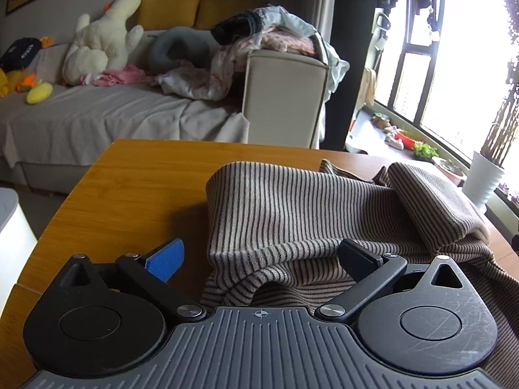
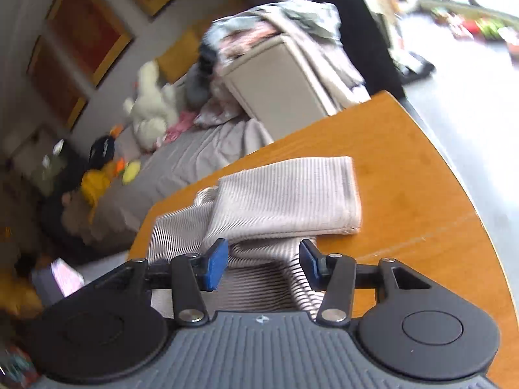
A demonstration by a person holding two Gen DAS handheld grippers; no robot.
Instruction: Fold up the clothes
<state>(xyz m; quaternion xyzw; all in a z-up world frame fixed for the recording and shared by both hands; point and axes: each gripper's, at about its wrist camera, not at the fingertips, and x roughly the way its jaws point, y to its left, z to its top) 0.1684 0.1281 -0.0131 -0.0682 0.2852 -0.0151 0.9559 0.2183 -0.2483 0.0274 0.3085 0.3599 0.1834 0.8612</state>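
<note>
The striped garment point(image 1: 292, 220) lies bunched on the wooden tabletop point(image 1: 136, 181). The left tool point(image 1: 259, 259) is released, fingers spread over the fabric. The right tool point(image 2: 264, 264) is likewise released, straddling a fold.

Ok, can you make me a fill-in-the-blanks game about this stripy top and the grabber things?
1. The striped garment lies on a ____ table.
2. The left gripper has its fingers ____.
3. The pads of the right gripper are colored ____.
4. On the sofa sits a big white ____ toy.

Missing words: wooden; open; blue; plush
</note>
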